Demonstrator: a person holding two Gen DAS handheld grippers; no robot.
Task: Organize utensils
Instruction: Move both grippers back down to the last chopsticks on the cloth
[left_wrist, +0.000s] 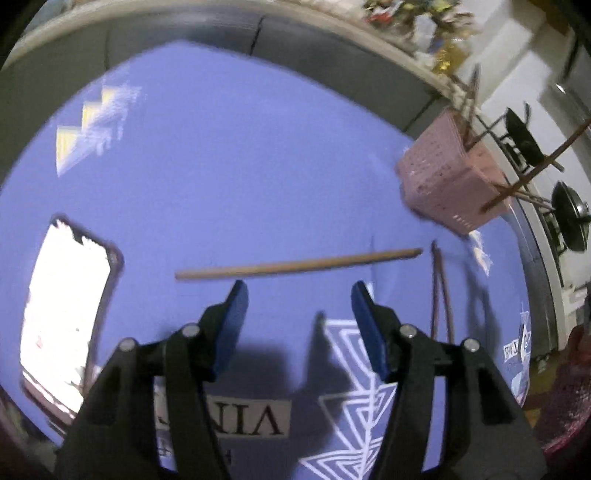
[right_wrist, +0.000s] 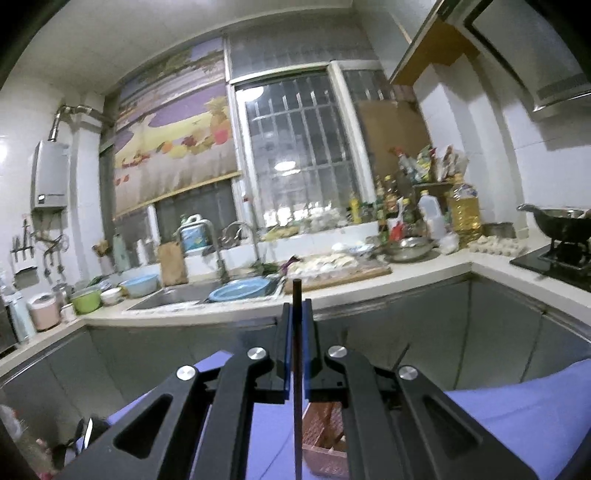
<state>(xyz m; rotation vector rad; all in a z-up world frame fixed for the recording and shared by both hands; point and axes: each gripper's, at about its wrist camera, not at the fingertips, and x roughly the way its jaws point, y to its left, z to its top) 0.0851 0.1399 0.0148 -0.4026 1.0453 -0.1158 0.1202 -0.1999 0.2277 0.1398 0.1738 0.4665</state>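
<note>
The left gripper (left_wrist: 297, 291) is hovering with its jaws apart and nothing between them, just short of a pale wooden chopstick (left_wrist: 299, 265) that is lying crosswise on the blue cloth (left_wrist: 221, 166) in the middle of the left wrist view. It looks light, stiff and thin, likely to roll or slip. I would judge the middle of its length the best place to pinch, squarely across the jaws so it does not pivot.

Two darker sticks (left_wrist: 441, 291) are lying at centre right of that view, and the pink basket (left_wrist: 448, 181), upper right, is already holding several utensils standing at a slant.

The right gripper (right_wrist: 296, 325) is clamping a dark chopstick (right_wrist: 296, 369) upright, above the basket (right_wrist: 325, 439) at the bottom of its view.

The desk is covered by that soft cloth, so a stick may press into it. A phone (left_wrist: 62, 317) is glowing at the left. Behind, the kitchen counter (right_wrist: 369, 291) is crowded with bowls and bottles.
</note>
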